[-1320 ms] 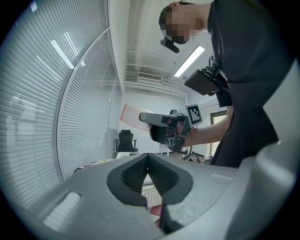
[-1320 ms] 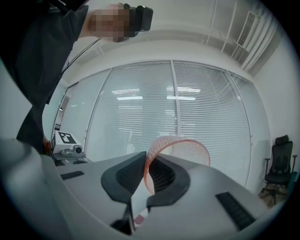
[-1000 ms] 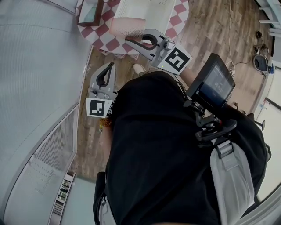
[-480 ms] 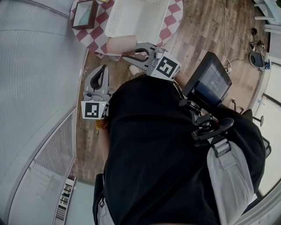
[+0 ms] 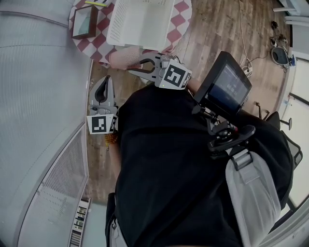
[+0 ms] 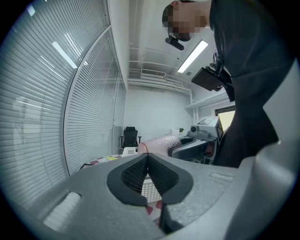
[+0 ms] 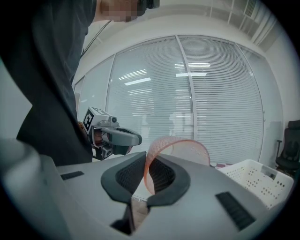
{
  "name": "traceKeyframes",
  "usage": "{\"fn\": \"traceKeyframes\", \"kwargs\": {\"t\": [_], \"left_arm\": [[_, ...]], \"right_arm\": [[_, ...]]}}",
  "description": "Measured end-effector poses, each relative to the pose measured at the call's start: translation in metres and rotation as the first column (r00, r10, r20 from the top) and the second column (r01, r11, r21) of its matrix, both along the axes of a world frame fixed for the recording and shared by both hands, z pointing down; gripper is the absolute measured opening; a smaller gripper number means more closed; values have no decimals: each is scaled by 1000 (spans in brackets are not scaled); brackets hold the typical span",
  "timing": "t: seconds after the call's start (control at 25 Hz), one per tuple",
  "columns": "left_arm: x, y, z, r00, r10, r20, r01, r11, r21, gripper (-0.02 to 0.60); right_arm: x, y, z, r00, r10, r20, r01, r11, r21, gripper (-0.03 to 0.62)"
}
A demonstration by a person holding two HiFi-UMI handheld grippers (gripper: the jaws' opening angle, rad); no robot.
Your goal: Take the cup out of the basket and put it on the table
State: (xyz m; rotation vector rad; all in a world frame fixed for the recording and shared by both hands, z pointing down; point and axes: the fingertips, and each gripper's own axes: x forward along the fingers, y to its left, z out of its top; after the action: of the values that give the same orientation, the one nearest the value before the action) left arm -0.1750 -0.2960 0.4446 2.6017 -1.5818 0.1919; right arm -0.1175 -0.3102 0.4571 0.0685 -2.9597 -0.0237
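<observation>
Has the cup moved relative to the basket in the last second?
Yes, slightly. The cup, pinched in the right gripper, now sits just clear of the basket's near edge, toward the person; earlier it overlapped that edge.

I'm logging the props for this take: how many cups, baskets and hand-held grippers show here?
cup: 1
basket: 1
hand-held gripper: 2 (left hand-held gripper, right hand-held gripper)
Total: 4

Basket (image 5: 140,21) and checkered table (image 5: 182,14) partly beyond the head view's top edge
</observation>
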Motion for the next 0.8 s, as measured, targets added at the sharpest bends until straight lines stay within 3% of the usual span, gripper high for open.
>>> {"fn": "traceKeyframes", "kwargs": {"t": [0.8], "left_arm": [[-1,-3,5,1000,-1,-1,1,1000,-12,5]], "right_arm": [[4,-7,5,999,43,-8,-44,999,-11,28]]}}
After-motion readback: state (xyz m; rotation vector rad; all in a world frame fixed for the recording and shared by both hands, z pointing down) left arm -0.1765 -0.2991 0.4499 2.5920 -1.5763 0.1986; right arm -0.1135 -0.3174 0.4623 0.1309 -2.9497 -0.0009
